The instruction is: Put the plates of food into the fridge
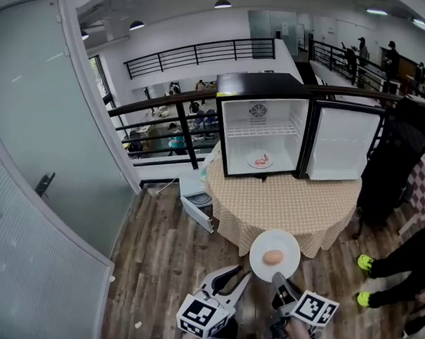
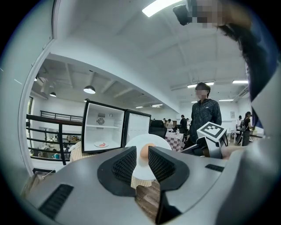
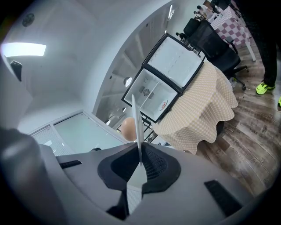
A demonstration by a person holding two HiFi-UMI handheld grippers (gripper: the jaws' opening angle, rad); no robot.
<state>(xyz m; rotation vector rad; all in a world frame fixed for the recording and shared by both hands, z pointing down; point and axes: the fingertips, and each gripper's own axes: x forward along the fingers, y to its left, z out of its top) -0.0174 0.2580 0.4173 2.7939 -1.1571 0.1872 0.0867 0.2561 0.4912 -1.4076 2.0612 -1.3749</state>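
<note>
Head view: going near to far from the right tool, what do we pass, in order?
right tool, shut on the rim of the white plate carrying a brown egg-like food → table in checked cloth → open fridge → second plate on its floor → railing

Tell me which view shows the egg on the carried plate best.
The head view: it looks down on the whole egg, lying in the middle of the white plate. The left gripper view shows only a part of it; the right gripper view sees it side-on, beside the plate's edge.
</note>
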